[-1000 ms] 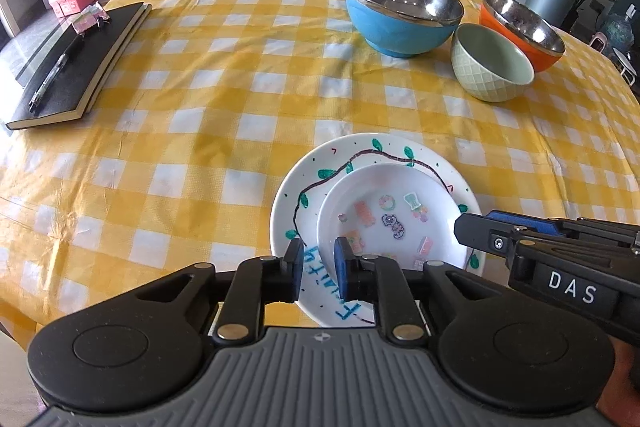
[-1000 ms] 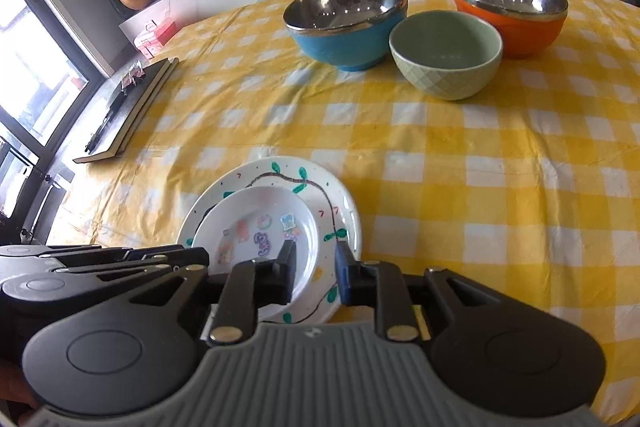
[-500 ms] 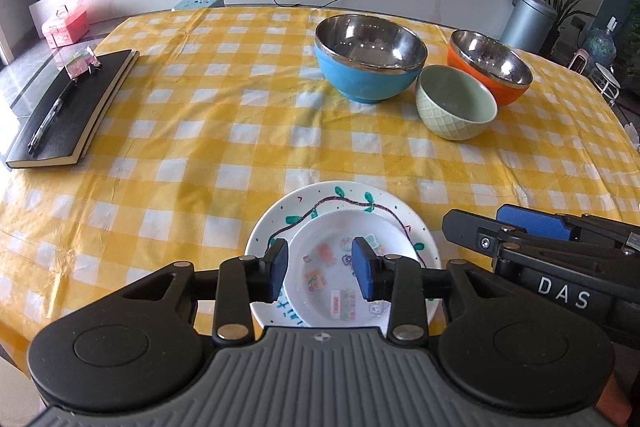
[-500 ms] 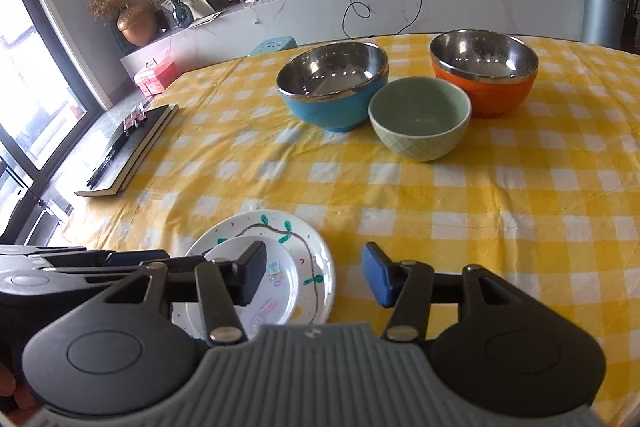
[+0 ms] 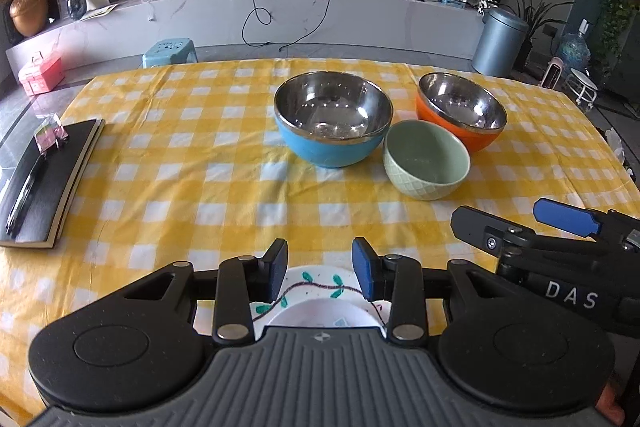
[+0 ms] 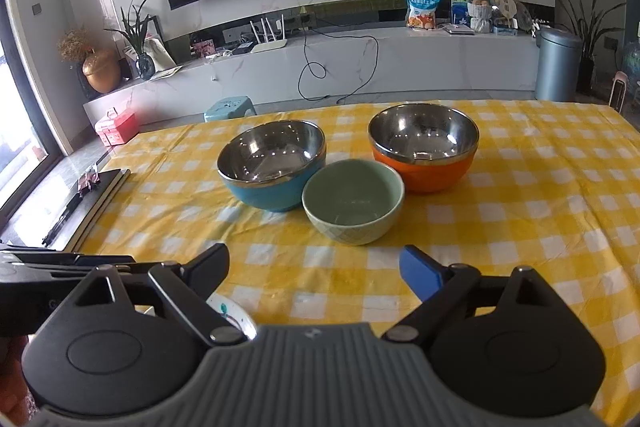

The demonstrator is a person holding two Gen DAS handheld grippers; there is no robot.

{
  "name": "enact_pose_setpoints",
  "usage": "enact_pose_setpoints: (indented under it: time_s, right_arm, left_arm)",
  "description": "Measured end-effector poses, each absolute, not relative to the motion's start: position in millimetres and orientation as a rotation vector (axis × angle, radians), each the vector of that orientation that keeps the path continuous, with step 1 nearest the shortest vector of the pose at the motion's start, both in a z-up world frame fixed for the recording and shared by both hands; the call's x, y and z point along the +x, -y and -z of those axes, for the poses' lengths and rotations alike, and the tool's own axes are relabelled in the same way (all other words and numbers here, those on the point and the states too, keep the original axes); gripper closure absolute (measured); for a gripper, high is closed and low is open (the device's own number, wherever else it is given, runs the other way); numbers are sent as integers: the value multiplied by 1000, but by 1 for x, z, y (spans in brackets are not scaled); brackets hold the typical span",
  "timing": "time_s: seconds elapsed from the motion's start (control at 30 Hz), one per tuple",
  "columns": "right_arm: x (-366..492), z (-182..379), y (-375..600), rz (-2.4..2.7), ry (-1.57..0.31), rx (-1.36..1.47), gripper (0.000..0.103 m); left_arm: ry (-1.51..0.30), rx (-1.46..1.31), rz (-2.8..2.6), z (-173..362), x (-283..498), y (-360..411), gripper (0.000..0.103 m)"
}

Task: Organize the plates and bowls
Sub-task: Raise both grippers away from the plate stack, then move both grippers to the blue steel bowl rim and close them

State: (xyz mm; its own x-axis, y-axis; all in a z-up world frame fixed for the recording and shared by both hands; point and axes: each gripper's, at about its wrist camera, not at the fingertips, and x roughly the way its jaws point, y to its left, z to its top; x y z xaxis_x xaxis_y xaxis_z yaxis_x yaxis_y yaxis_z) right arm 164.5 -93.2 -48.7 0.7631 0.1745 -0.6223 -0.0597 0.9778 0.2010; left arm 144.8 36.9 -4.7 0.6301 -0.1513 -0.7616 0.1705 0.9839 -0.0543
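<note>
A white plate with a painted vine (image 5: pixel 316 287) lies at the table's near edge with a smaller white plate (image 5: pixel 320 313) stacked on it; both are mostly hidden under my left gripper (image 5: pixel 320 265). Its jaws are opening and hold nothing, lifted above the plates. My right gripper (image 6: pixel 314 267) is also opening, wide, with nothing between its jaws; a sliver of the vine plate (image 6: pixel 230 311) shows beside its left finger. Farther back stand a blue steel-lined bowl (image 5: pixel 333 119), an orange steel-lined bowl (image 5: pixel 460 109) and a pale green bowl (image 5: pixel 426 159), close together.
A yellow checked cloth (image 5: pixel 180 167) covers the table. A black notebook with a pen and clip (image 5: pixel 44 179) lies at the left edge. The right gripper's fingers (image 5: pixel 560 217) show at the right of the left wrist view. Beyond the table are a stool, a bin and a low shelf.
Both grippers have let go of the plates, opened and risen, tilting up so the plates slid to the bottom of each view. The stacked plates stay on the cloth.
</note>
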Motion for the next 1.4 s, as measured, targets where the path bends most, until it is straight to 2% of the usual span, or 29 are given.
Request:
enact_pose_setpoints:
  time_s: [0.1, 0.33, 0.63, 0.77, 0.93, 1.0, 1.07, 1.33, 1.4]
  right_arm:
    - [182, 48, 100, -108, -719, 198, 17]
    - [228, 40, 110, -95, -771, 228, 21]
    - [292, 40, 100, -105, -827, 218, 43]
    - [316, 49, 91, -104, -857, 200, 57]
    - [341, 57, 91, -86, -886, 221, 63]
    - [349, 62, 90, -84, -903, 230, 71]
    - [355, 66, 88, -90, -922, 236, 74]
    - [369, 75, 81, -94, -952, 221, 84]
    - [370, 78, 81, -102, -958, 229, 95]
  left_arm:
    - [-859, 68, 193, 1, 158, -30, 51]
    - [-834, 71, 155, -6, 200, -30, 51]
    - [-895, 17, 139, -1, 256, -40, 51]
    - [-920, -19, 115, 8, 281, -46, 51]
    - [-928, -14, 93, 22, 300, -48, 51]
    - [-939, -24, 98, 26, 304, -48, 56]
    - [-945, -34, 89, 29, 307, -48, 57]
    - [-968, -59, 84, 42, 313, -50, 76]
    - [-970, -63, 85, 43, 314, -46, 87]
